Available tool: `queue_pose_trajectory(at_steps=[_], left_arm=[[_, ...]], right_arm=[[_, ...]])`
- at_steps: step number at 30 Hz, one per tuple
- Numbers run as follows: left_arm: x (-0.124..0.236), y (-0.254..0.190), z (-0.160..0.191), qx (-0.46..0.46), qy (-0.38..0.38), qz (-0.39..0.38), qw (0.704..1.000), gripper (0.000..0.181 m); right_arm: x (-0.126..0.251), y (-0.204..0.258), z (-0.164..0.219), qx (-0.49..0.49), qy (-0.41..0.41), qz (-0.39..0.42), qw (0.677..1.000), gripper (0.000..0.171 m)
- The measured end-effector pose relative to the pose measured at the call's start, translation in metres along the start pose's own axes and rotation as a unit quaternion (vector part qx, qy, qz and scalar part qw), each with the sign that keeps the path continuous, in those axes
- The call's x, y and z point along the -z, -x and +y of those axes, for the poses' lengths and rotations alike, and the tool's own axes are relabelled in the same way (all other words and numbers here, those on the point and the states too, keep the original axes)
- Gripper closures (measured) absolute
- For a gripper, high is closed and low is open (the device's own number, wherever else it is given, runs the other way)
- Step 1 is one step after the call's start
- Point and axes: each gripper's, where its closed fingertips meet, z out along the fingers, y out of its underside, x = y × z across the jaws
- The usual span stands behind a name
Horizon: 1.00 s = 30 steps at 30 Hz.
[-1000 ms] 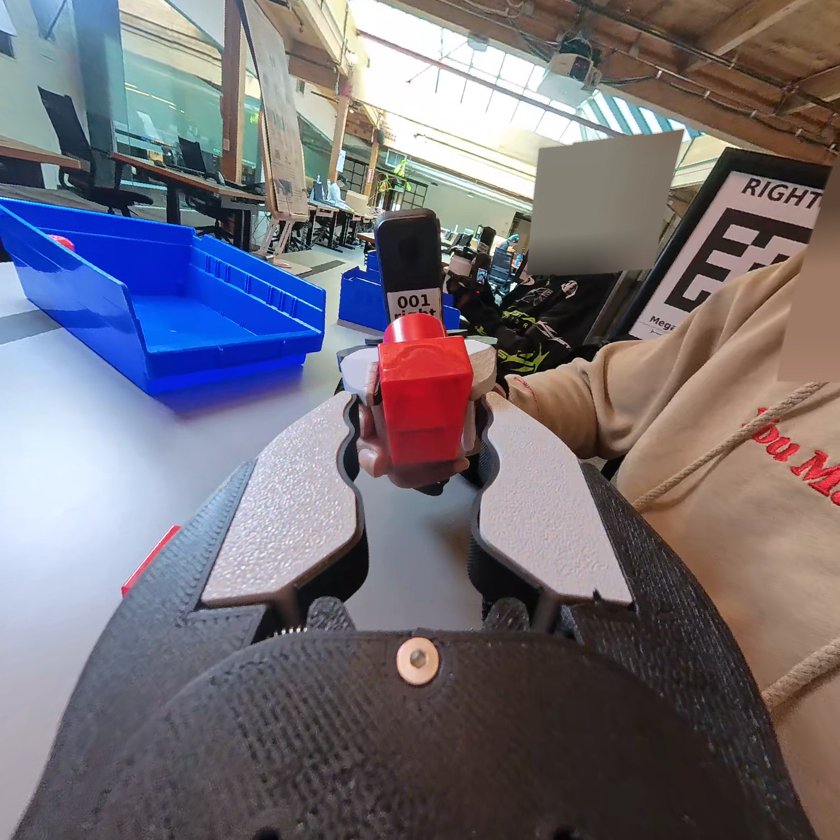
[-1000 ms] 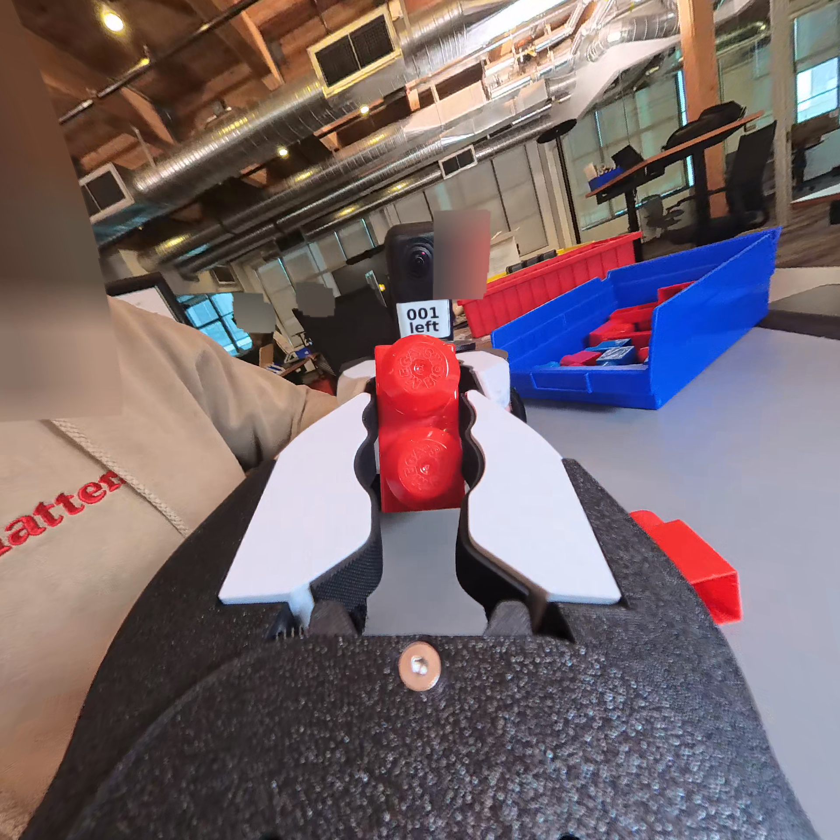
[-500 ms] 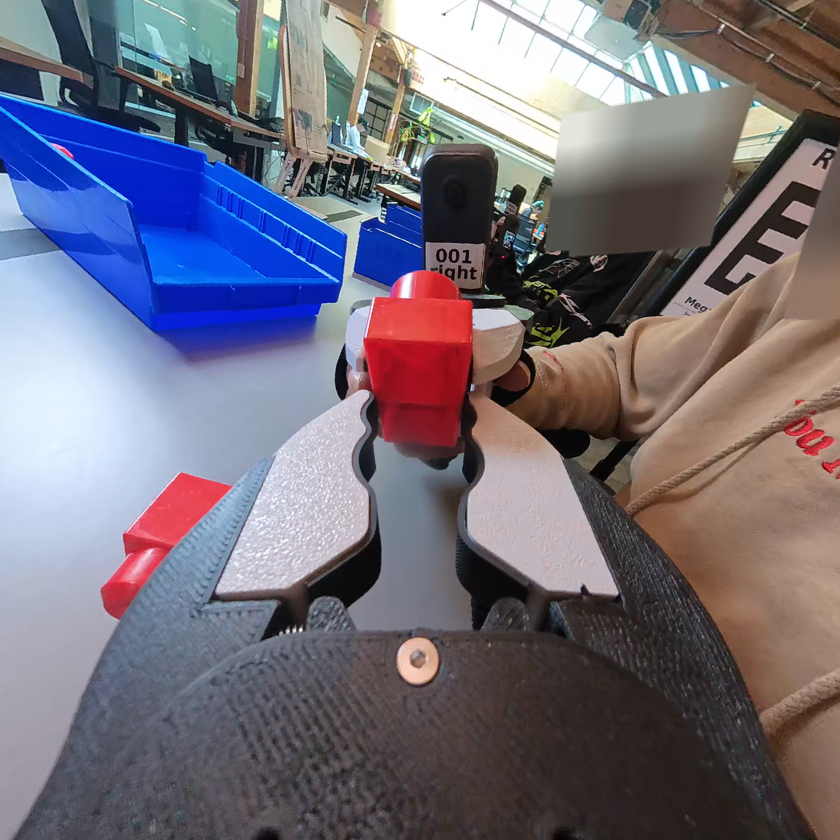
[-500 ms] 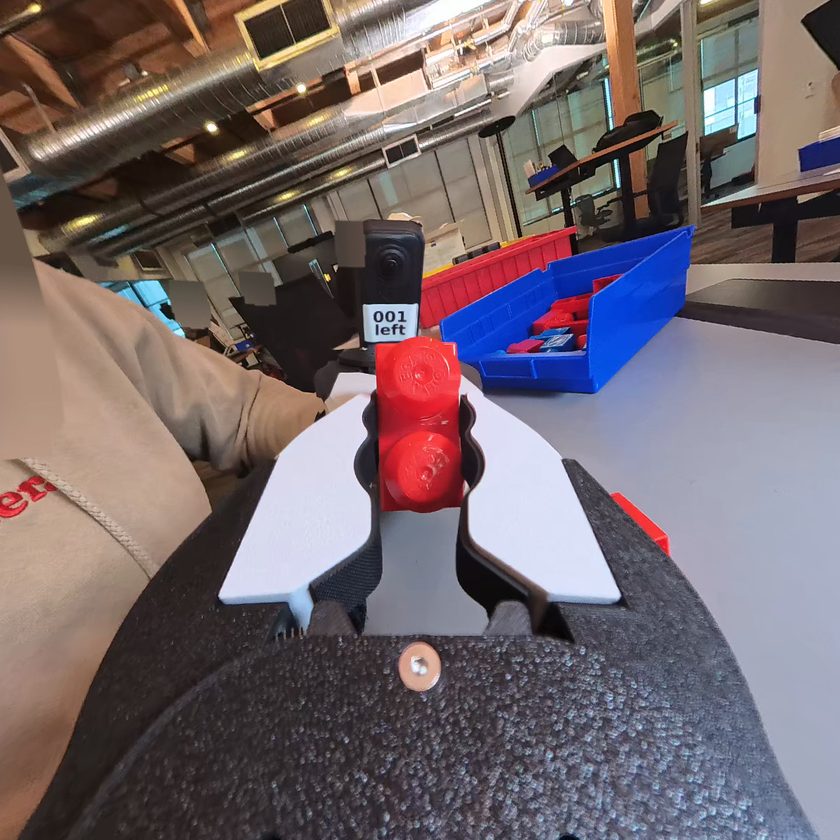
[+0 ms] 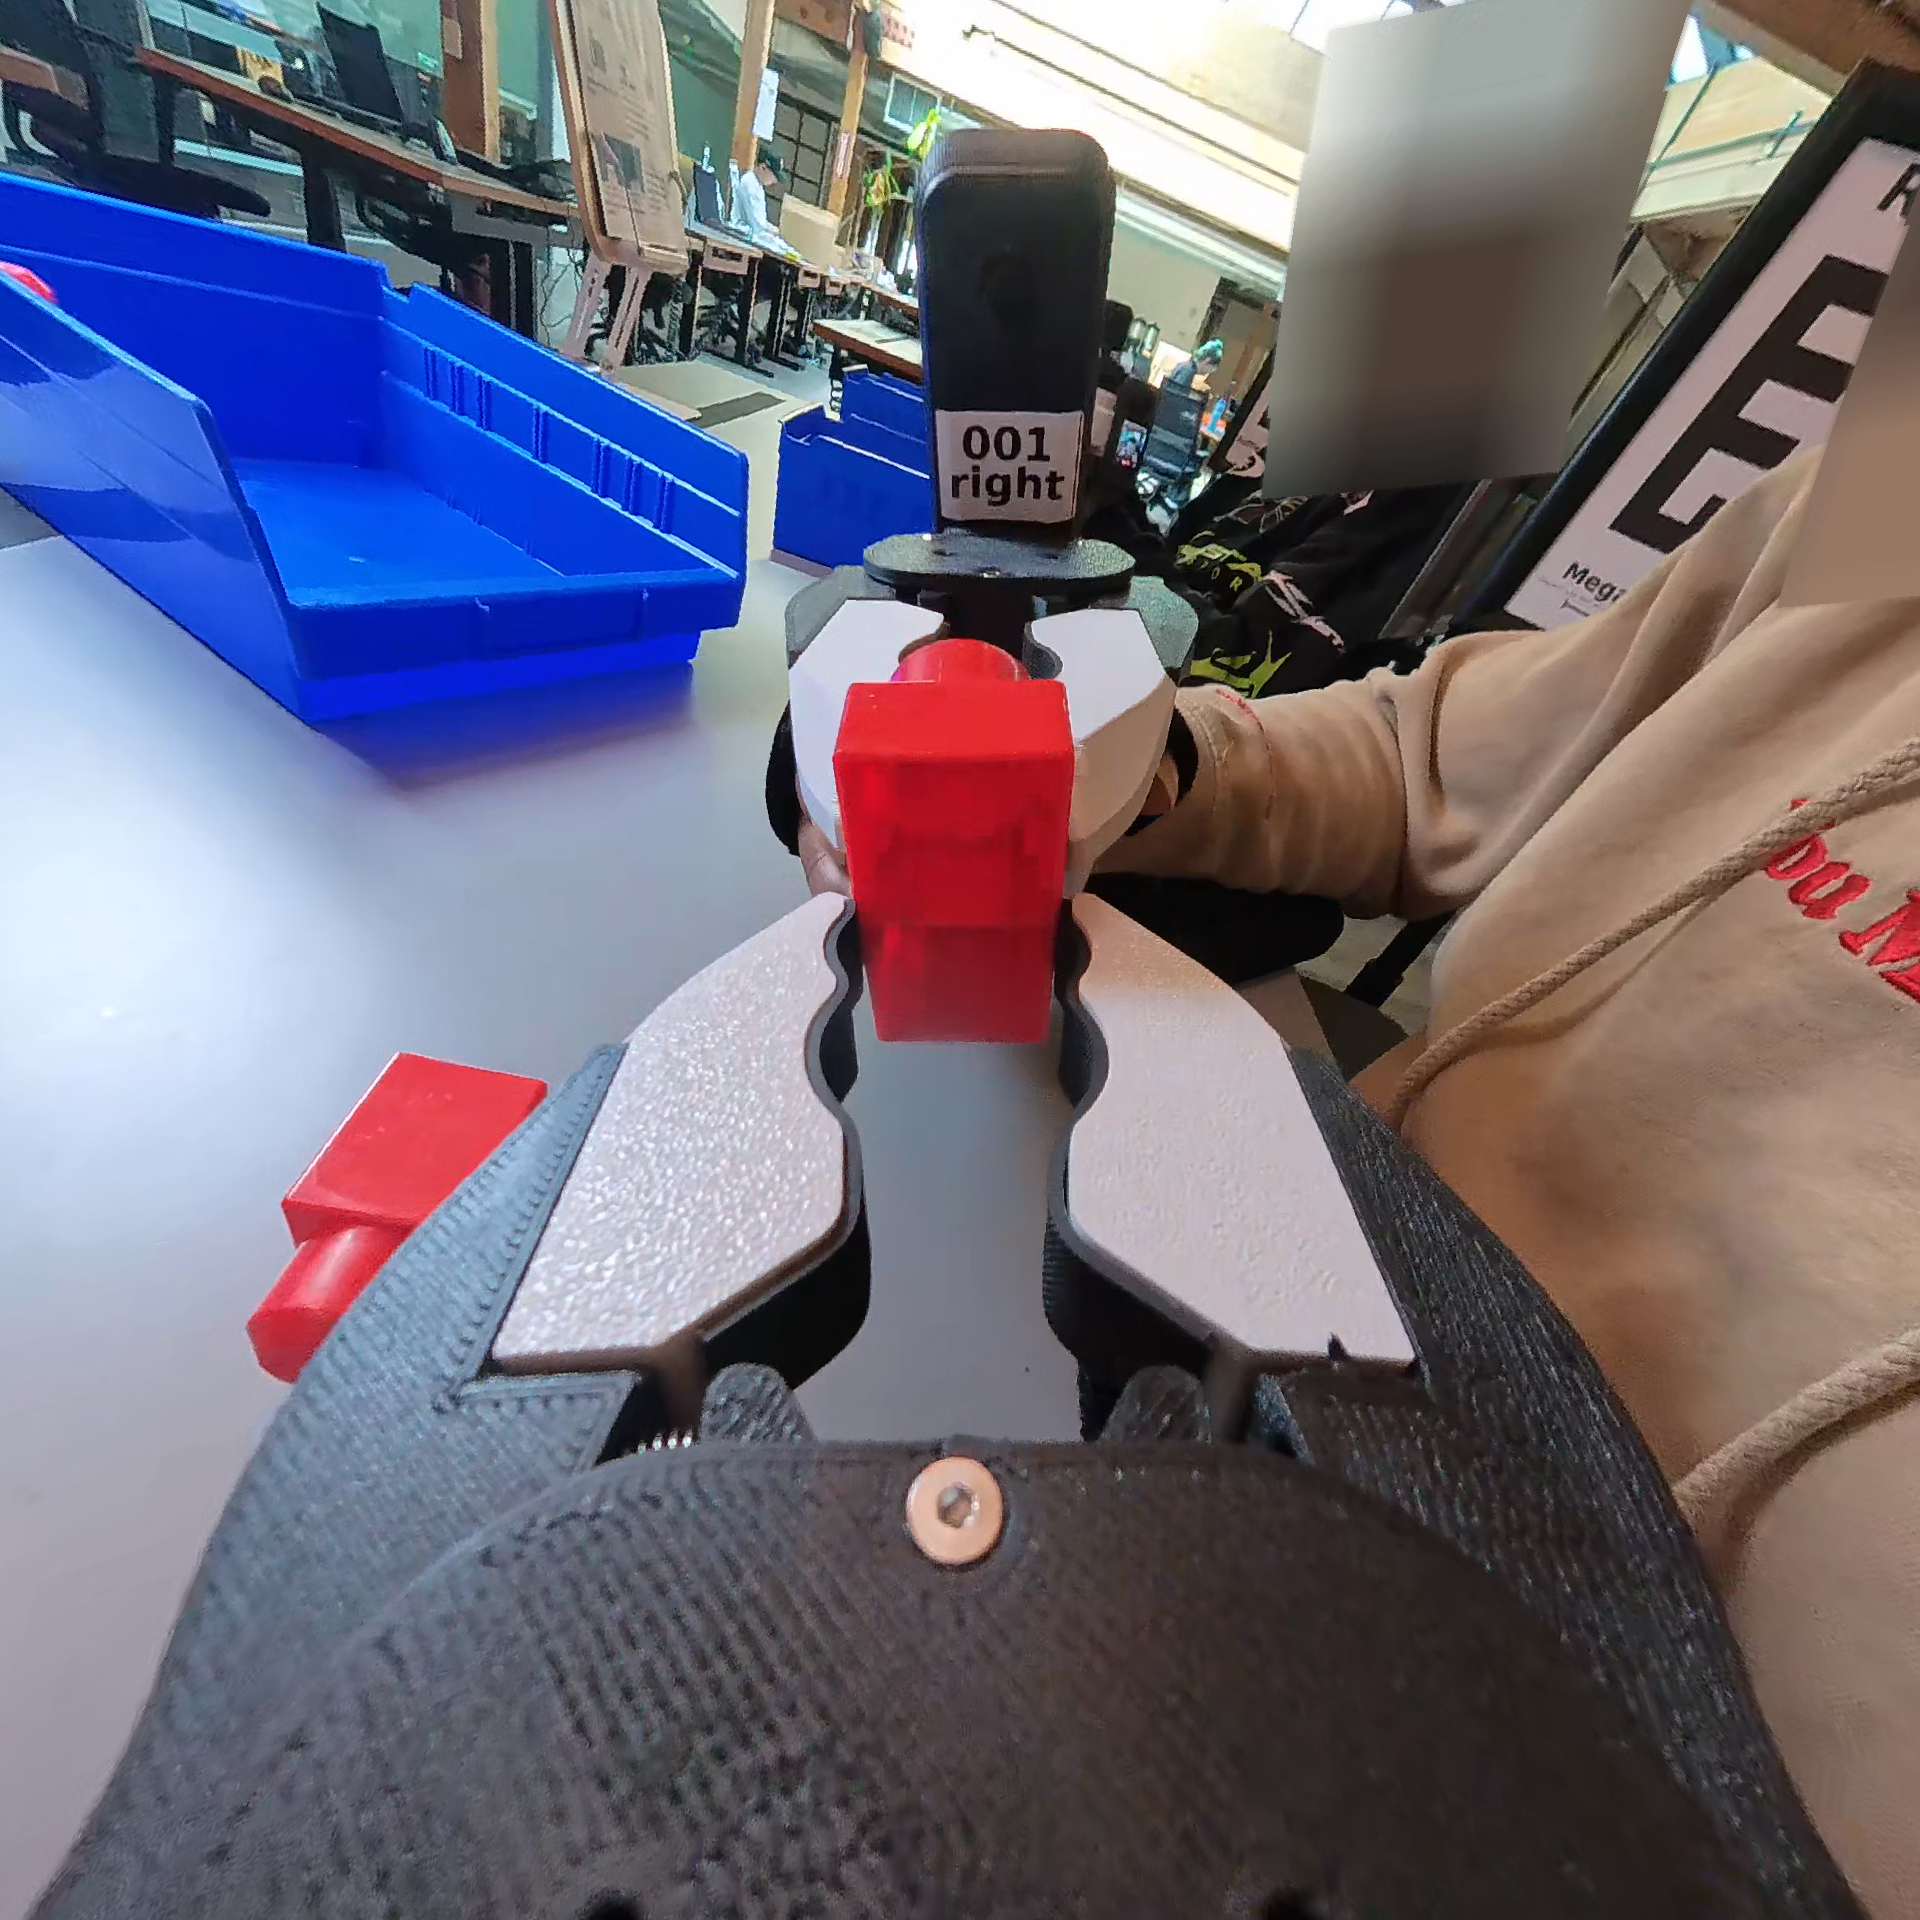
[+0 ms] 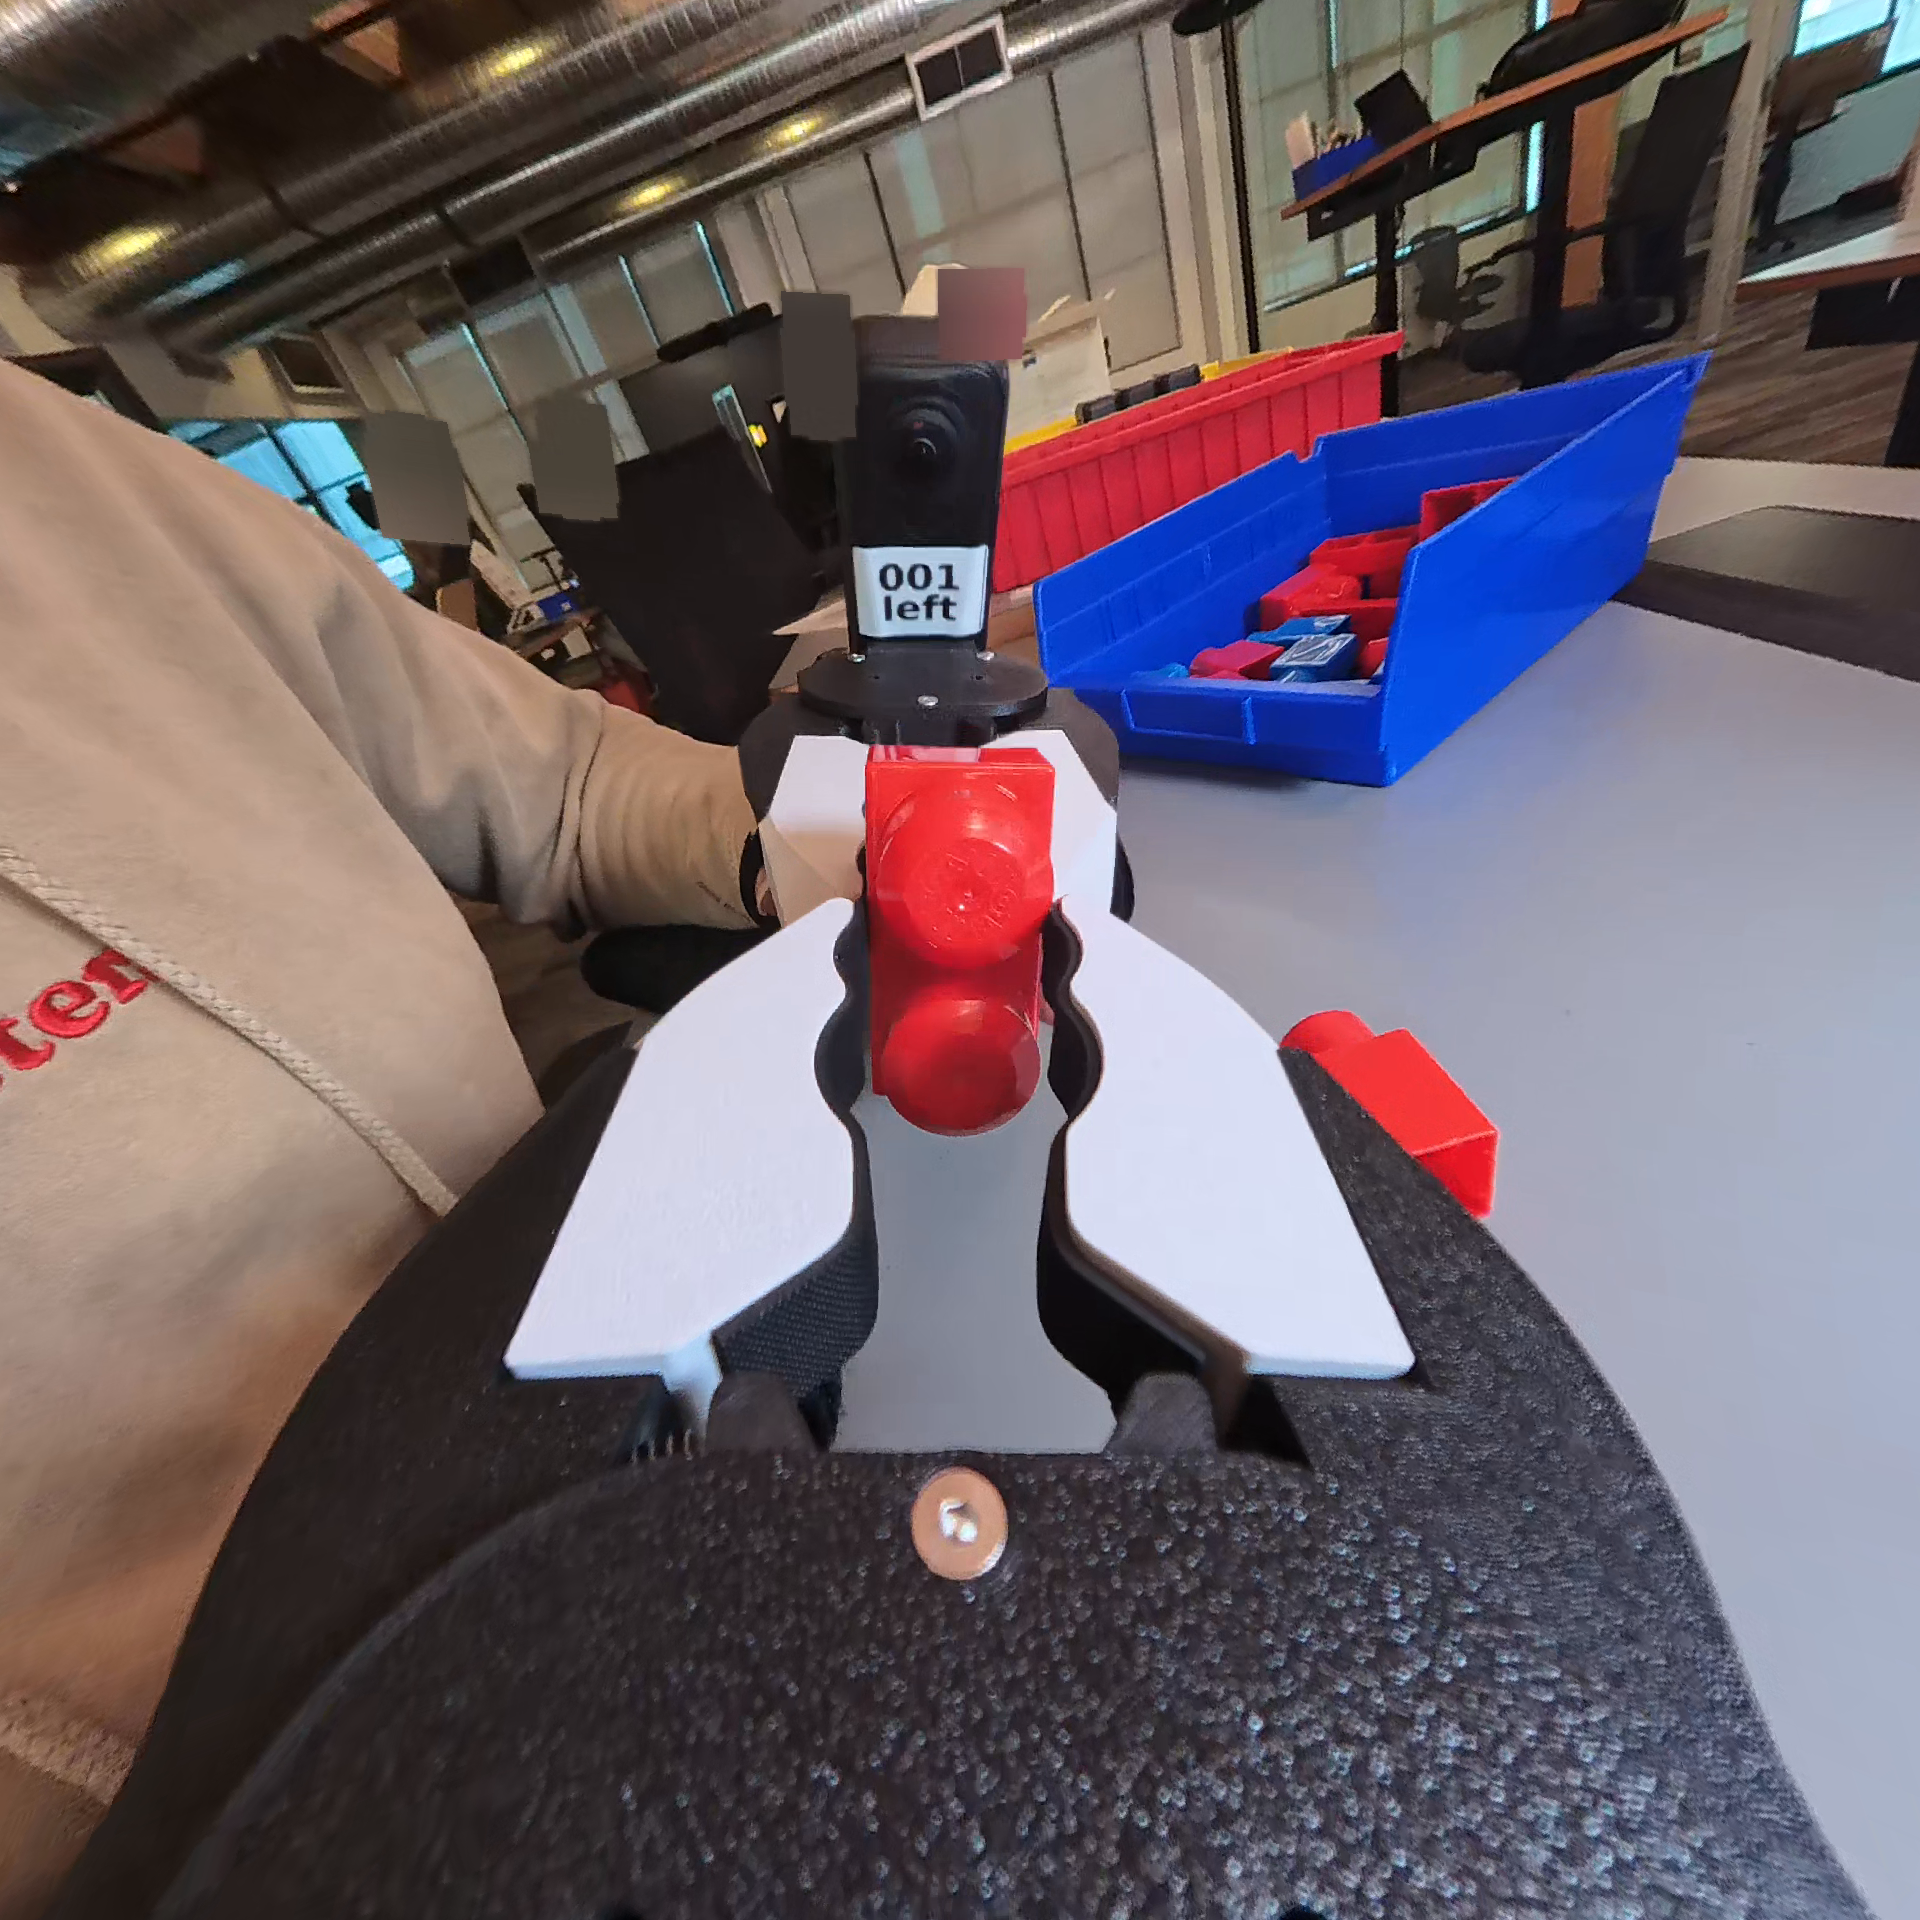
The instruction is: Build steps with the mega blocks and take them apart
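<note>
Red blocks pinched between both of my grippers, above the grey table.

From the left wrist view, my left gripper [image 5: 956, 971] pinches a red block [image 5: 956, 982] whose far end meets a second red block [image 5: 953, 800], held in the pinch of my right gripper [image 5: 982, 717]; whether the two are pressed together I cannot tell. The right wrist view shows two studs on the near block [image 6: 954, 977]. One loose red block [image 5: 400, 1164] lies on its side on the table [image 5: 208, 935], just left of the held pair and half hidden by my gripper body. Beyond it sits one blue bin [image 5: 416, 540]; another blue bin [image 6: 1351, 623] holds red and blue blocks I cannot count. Around me is an open office with desks, chairs and ceiling ducts.
</note>
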Motion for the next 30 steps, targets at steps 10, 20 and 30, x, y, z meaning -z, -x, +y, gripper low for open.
queue_pose_trajectory(at_steps=[10, 20, 30], left_arm=[[0.051, 0.036, -0.045, 0.004, -0.094, -0.061, 0.994, 0.146], [0.126, 0.098, -0.071, -0.003, -0.197, -0.205, 0.959, 0.146], [0.213, 0.113, -0.107, -0.06, -0.274, -0.368, 0.886, 0.145]], right_arm=[[0.027, -0.041, 0.015, 0.044, 0.147, 0.069, 0.986, 0.119], [-0.004, -0.067, 0.057, 0.189, 0.617, 0.051, 0.762, 0.107], [-0.022, -0.118, 0.088, 0.231, 0.839, 0.075, 0.486, 0.133]])
